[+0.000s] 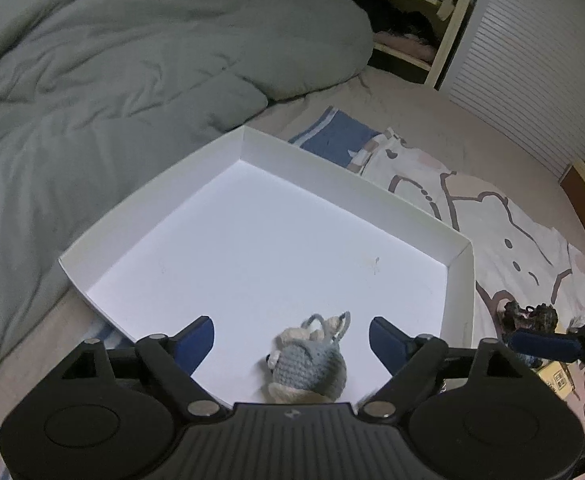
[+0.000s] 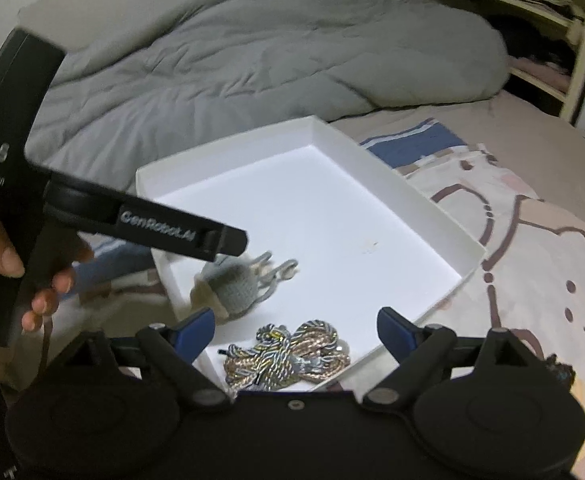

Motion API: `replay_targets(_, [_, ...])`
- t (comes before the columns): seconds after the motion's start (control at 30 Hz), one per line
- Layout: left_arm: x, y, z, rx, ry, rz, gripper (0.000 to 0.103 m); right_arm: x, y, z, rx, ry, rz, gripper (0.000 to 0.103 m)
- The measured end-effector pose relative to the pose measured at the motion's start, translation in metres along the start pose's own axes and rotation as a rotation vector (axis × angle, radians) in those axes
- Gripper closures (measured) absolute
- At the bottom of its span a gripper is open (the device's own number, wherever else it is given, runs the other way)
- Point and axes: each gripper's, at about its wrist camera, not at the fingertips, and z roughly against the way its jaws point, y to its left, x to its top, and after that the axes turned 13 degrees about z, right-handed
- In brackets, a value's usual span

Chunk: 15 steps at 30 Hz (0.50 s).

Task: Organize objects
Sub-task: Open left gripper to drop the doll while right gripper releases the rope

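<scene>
Closest to the left wrist camera, a grey crocheted pouch [image 1: 310, 368] with cream trim lies on the floor of the white tray [image 1: 156, 196], near the tray's front edge. The left gripper [image 1: 291, 334] hangs over it with its blue fingers [image 1: 198, 338] spread wide on either side, touching nothing and holding nothing.

In the right wrist view, a bundle of gold and blue twisted cord [image 2: 288, 354] lies in the tray's front corner, just beside the pouch [image 2: 236, 284]. The right gripper [image 2: 296, 332] sits above the cord, its fingers [image 2: 392, 330] wide apart and empty. The left gripper [image 2: 196, 236] reaches in from the tray's left side, gripped by the person's hand [image 2: 32, 276].

Beyond these two things, most of the tray floor stretches bare toward its far corner, bounded by low upright walls [image 2: 396, 184] all round. A faint small mark [image 1: 374, 264] shows on the floor toward the right wall.

The tray rests on the bed. A bulky grey duvet [image 1: 112, 80] presses close along the tray's left and far-left walls. To the tray's right lies a patterned sheet [image 1: 492, 220] with more open room, and a few small dark items [image 1: 528, 314] sit on it just past the front right corner. A blue striped cloth [image 1: 332, 136] lies beyond the far wall, and shelving [image 1: 412, 20] stands farther back.
</scene>
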Motion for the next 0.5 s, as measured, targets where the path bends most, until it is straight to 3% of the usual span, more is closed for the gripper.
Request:
replay_targets(0.2, [-0.002,-0.006,0.006,0.055,-0.012,-0.048,0.008,-0.01,-0.009,0.012,-0.038,-0.013,-0.094,0.012])
replay_targets(0.5, [-0.015,-0.016,0.016,0.09,0.007,-0.096,0.005,-0.028,-0.019,0.021,-0.093,0.02,-0.19,0.009])
